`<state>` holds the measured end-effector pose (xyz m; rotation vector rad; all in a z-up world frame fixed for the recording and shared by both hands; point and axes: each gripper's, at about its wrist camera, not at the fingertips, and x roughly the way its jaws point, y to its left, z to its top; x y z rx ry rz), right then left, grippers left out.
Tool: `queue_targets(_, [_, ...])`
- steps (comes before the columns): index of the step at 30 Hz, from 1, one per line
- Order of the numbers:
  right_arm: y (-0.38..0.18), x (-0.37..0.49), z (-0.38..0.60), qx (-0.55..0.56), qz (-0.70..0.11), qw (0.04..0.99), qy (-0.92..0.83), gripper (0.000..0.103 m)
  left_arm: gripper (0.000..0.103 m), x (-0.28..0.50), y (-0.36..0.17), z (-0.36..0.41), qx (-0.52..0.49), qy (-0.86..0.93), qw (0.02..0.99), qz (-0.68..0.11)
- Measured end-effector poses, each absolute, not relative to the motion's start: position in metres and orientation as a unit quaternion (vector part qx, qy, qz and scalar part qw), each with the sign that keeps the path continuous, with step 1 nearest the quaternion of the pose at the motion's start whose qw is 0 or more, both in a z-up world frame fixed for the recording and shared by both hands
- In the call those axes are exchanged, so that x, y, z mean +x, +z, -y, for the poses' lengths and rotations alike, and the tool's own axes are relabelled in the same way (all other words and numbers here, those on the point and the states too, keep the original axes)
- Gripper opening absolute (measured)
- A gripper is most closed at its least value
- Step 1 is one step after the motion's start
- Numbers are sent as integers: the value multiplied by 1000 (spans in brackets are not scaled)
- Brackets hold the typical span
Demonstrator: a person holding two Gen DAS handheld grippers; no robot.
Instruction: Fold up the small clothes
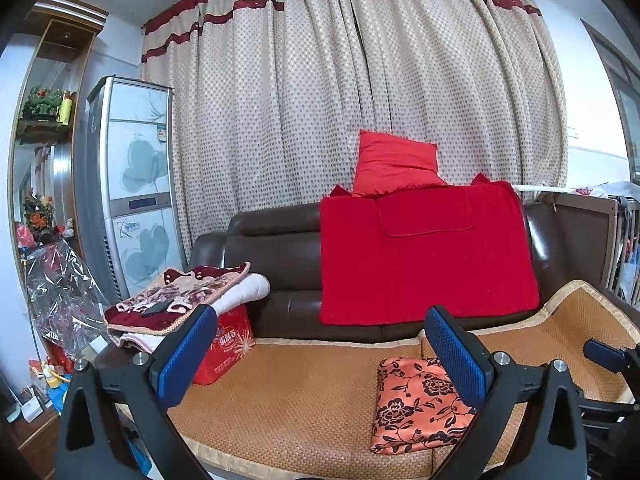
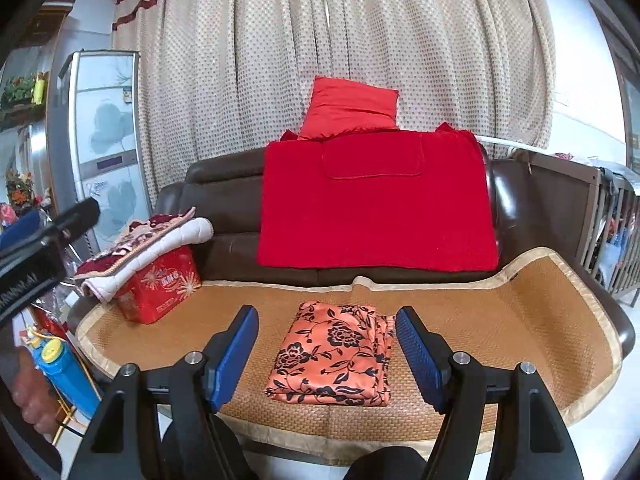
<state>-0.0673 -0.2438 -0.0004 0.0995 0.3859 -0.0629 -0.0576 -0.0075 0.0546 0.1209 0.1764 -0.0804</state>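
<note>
Right gripper (image 2: 326,354): black frame, blue ribbed pads, jaws spread wide, holding nothing. Just ahead of it and framed between its fingers lies the folded orange satin cloth with black floral print (image 2: 334,354), flat on the woven tan seat mat with pale fabric border (image 2: 500,320); neither pad touches the cloth.

Left gripper (image 1: 320,360): same build, jaws likewise spread wide, empty. The orange cloth (image 1: 418,402) lies ahead and to its right, partly hidden by the right-hand finger (image 1: 456,360).

Further forward: dark brown leather sofa (image 2: 224,196) carrying the mat. Bright red blanket (image 2: 376,204) draped over the backrest, straight ahead of the right gripper; red square cushion (image 2: 352,108) on top behind it.

Forward left: red printed gift box (image 2: 160,284) on the mat's end, with a stack of folded floral and white quilts (image 2: 148,242) on it.

Background: beige dotted curtain with dark red bands (image 2: 360,40); silver floor-standing air conditioner with flower panels (image 2: 106,128) at far left.
</note>
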Motion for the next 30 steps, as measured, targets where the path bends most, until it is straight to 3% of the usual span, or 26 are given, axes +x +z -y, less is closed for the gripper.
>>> queue_targets(30, [-16,-39,218,29,-225,973,-37,74,103,-40,41,-4,62,-55,990,-110])
